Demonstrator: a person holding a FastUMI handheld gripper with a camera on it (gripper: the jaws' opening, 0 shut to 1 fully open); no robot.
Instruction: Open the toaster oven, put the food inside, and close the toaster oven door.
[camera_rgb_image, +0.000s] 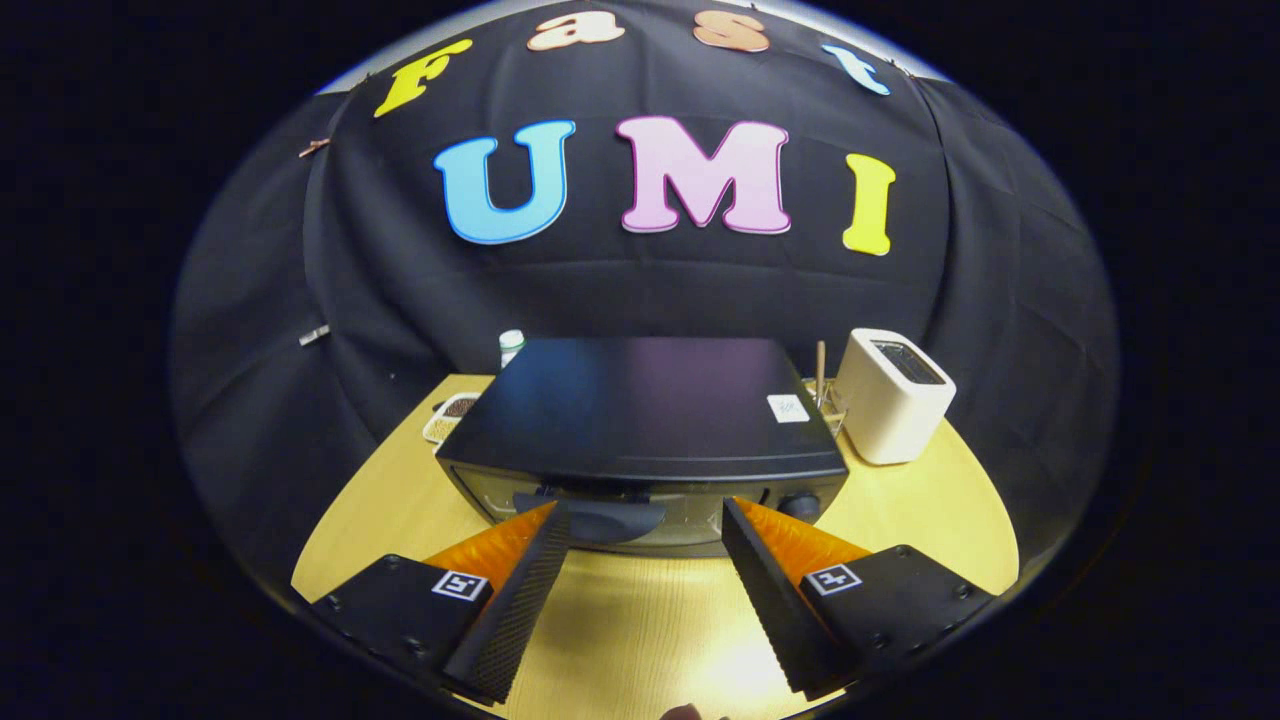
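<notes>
A black toaster oven (640, 415) stands in the middle of the wooden table (640, 620), seen from above its front. Its door is shut, and the dark curved handle (600, 515) runs along the top of the door. My gripper (645, 510) is open, its fingertips level with the handle, one on each side of the door's middle. Nothing is between the fingers. A control knob (797, 505) shows at the oven's front right, just beyond the right finger. A small tray holding something dark (452, 412) lies behind the oven's left corner.
A white pop-up toaster (893, 395) stands right of the oven. A glass with a wooden stick (822, 395) sits between them. A white bottle (511, 346) peeks out behind the oven's left rear. The black cloth wall closes in behind the table.
</notes>
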